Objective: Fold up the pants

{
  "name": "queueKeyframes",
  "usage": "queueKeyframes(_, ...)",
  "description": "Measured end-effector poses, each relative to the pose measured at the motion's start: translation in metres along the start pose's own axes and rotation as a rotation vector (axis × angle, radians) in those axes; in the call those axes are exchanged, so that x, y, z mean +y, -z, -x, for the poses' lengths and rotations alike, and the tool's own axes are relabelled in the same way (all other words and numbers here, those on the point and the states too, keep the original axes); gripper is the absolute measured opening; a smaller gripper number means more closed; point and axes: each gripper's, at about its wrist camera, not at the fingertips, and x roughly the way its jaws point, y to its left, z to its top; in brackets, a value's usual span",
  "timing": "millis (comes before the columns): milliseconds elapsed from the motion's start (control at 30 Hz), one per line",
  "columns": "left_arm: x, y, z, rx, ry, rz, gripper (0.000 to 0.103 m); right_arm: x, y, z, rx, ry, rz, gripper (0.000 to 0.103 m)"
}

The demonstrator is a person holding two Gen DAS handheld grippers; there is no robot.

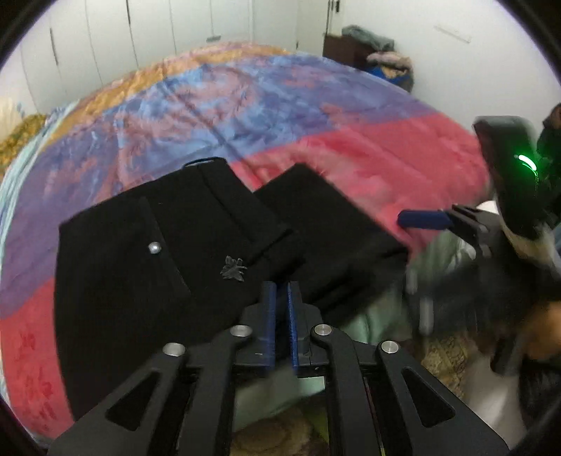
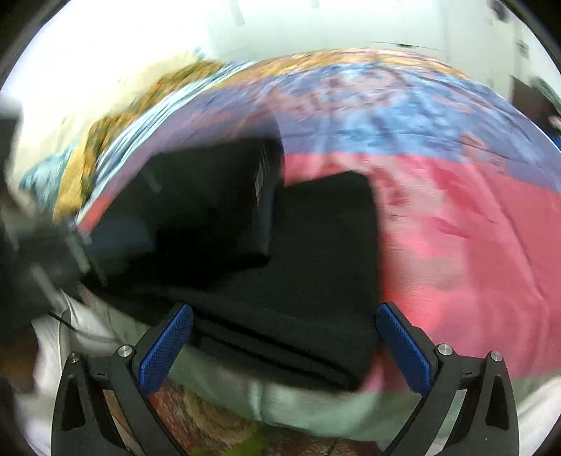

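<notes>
Pants (image 1: pixel 168 252) lay part-folded on the bed (image 1: pixel 368 154) just ahead of both grippers, L gripper (image 1: pixel 279 298) near-closed w/ nothing pinched, R gripper (image 2: pixel 284 322) spread wide, likely freed to re-grab

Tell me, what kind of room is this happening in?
Most likely a bedroom in a home. Black pants lie on a bed under a colourful bedspread, white wardrobe doors line the far wall, and clothes are piled in the corner.
</notes>
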Motion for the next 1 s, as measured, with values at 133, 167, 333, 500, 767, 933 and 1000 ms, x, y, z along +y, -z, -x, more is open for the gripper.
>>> queueKeyframes(133, 0.031, 0.001, 0.066, -0.175, -0.017, 0.095, 0.074, -0.058, -0.005, 0.027, -0.132, -0.038, -0.248, 0.103)
queueKeyframes(167, 0.048, 0.001, 0.077, -0.197, -0.045, 0.14, 0.074, -0.068, -0.011, 0.033, -0.17, -0.09, -0.299, 0.103)
queueKeyframes(333, 0.136, 0.022, 0.063, -0.175, -0.25, 0.427, 0.036, -0.066, -0.057, 0.026, -0.15, -0.483, -0.322, 0.103)
queueKeyframes(500, 0.151, 0.056, -0.016, 0.014, -0.217, 0.453, 0.008, -0.026, -0.096, -0.053, 0.189, -0.566, -0.132, 0.102)
queueKeyframes(767, 0.141, 0.061, -0.019, -0.002, -0.207, 0.429, 0.008, 0.018, -0.111, -0.12, 0.373, -0.433, 0.141, 0.071)
queueKeyframes(933, 0.146, 0.05, -0.002, -0.015, -0.189, 0.447, 0.009, 0.031, -0.108, -0.085, 0.325, -0.363, 0.211, 0.024)
queueKeyframes(1000, 0.138, 0.036, 0.021, -0.061, -0.181, 0.434, 0.009, 0.023, -0.114, -0.058, 0.275, -0.437, 0.163, 0.019)
